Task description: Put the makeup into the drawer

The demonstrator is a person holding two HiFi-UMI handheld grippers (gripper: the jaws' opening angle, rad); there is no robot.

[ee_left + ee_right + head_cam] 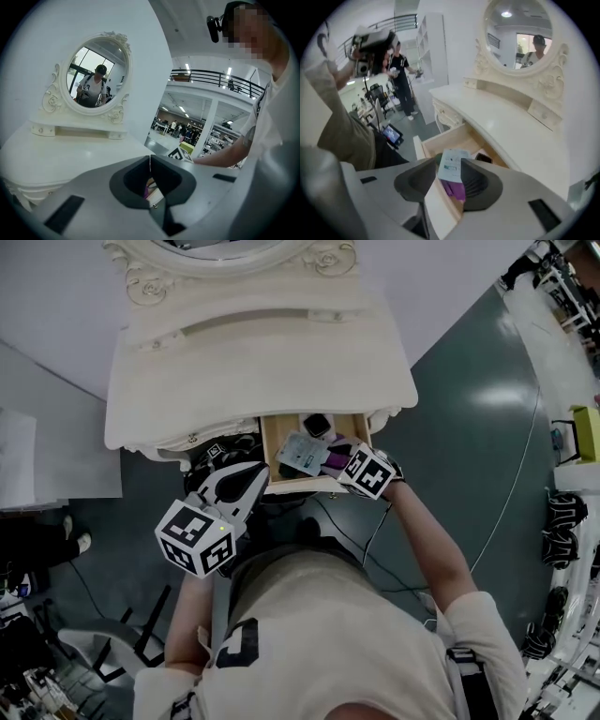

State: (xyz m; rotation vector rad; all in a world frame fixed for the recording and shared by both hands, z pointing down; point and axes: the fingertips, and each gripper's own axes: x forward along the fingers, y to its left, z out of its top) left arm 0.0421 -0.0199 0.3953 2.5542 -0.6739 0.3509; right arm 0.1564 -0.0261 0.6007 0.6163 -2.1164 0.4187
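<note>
The white vanity's wooden drawer (268, 442) stands pulled out. Inside lie a pale labelled makeup packet (300, 454), a purple item (335, 458) and a small black case (319, 425). My right gripper (340, 461) points down into the drawer from the right, open. In the right gripper view its jaws (449, 164) straddle the drawer's front wall (440, 206), with the packet (451, 165) and purple item (454, 190) lying between and beyond them, not pinched. My left gripper (263, 471) hovers at the drawer's left front corner. It is shut (150, 158) and empty.
The vanity top (253, 362) is bare, with an oval mirror (96, 77) at its back. The person's torso stands close to the drawer front. Cables (375, 540) run over the dark floor. A chair base (131, 638) is at lower left, and white benches (572, 446) line the right.
</note>
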